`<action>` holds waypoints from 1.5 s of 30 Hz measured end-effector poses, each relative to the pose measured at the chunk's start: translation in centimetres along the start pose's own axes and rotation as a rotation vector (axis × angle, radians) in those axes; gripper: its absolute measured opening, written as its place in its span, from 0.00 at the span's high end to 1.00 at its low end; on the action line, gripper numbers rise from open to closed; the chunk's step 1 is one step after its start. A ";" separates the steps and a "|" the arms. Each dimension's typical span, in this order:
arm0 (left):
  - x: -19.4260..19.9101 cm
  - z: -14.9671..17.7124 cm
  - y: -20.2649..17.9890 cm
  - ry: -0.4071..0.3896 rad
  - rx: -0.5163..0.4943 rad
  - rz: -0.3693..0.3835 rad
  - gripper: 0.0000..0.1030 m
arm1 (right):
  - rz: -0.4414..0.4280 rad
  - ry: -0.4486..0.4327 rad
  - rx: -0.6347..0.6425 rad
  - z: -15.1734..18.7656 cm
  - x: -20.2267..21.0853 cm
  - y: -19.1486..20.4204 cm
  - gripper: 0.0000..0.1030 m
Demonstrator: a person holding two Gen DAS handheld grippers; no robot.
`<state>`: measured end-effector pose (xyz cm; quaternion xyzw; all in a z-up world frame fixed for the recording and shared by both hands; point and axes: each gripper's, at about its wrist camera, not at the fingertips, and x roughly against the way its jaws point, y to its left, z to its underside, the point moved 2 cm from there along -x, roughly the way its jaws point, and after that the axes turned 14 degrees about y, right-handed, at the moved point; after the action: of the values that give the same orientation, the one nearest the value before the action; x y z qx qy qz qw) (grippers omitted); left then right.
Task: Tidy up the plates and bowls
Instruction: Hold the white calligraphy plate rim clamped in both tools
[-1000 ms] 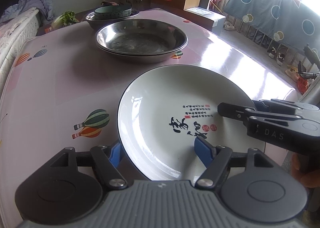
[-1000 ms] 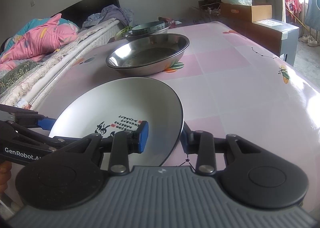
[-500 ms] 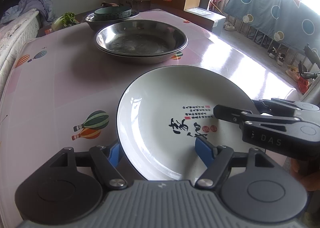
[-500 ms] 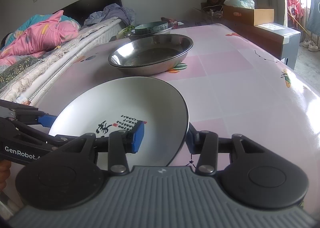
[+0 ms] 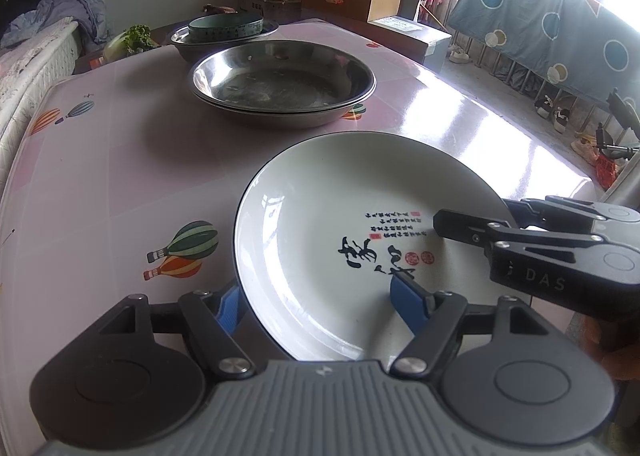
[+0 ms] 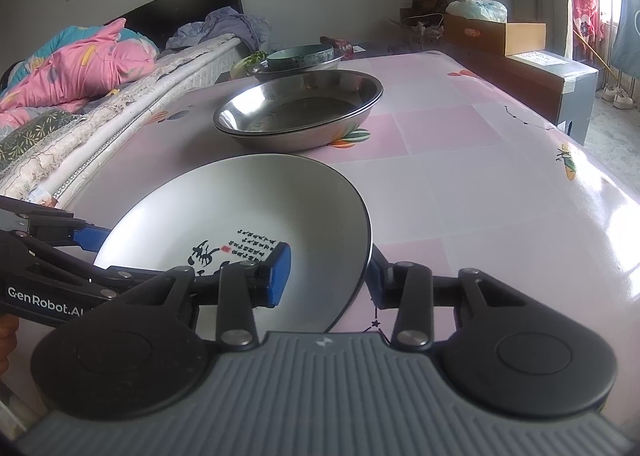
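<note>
While the white plate (image 5: 340,224) with black calligraphy sits at the near end of the pink table (image 5: 100,160), both tongs straddle its rim. The left tongs (image 5: 316,306) stand wide apart, one blue pad outside the plate's left edge and the other over its inner face, neither plainly pressing on it. The right tongs (image 6: 326,276) are closing, with the plate's right rim between them: one blue pad lies over the calligraphy, the other sits outside the rim just under the edge, and a gap seems to remain, though the rim hides the outer pad and contact is hard to judge. Beyond the plate, well apart from it, two steel basins (image 5: 284,84) sit nested on the table. Farther back a teal bowl (image 5: 226,26) rests inside another steel basin (image 5: 188,46). A bed (image 6: 80,96) with a pink quilt runs along the table's far side.
</note>
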<state>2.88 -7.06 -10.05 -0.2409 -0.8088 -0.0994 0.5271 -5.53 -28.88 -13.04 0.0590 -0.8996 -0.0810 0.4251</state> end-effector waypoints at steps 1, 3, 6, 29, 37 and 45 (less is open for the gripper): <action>0.0 0.0 0.0 0.000 0.000 0.000 0.27 | 0.004 -0.001 0.001 0.0 0.0 0.0 0.63; 0.0 0.0 0.0 0.000 0.000 0.000 0.27 | 0.006 -0.001 -0.002 0.0 0.1 -0.1 0.63; 0.0 0.0 0.0 0.000 0.000 0.000 0.27 | 0.008 -0.001 -0.009 0.0 0.0 -0.3 0.63; 0.2 -0.2 0.0 0.007 0.022 -0.010 0.28 | -0.010 -0.001 -0.047 0.2 0.0 -0.2 0.63; 0.2 -0.2 -0.1 0.009 0.029 -0.009 0.28 | -0.015 0.000 -0.056 0.1 0.1 -0.2 0.64; 0.2 -0.2 -0.1 0.004 0.028 -0.009 0.29 | -0.013 -0.002 -0.059 -0.1 0.2 -0.3 0.64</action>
<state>2.93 -7.16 -9.78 -0.2298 -0.8102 -0.0906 0.5315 -5.55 -29.20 -12.92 0.0523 -0.8967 -0.1105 0.4254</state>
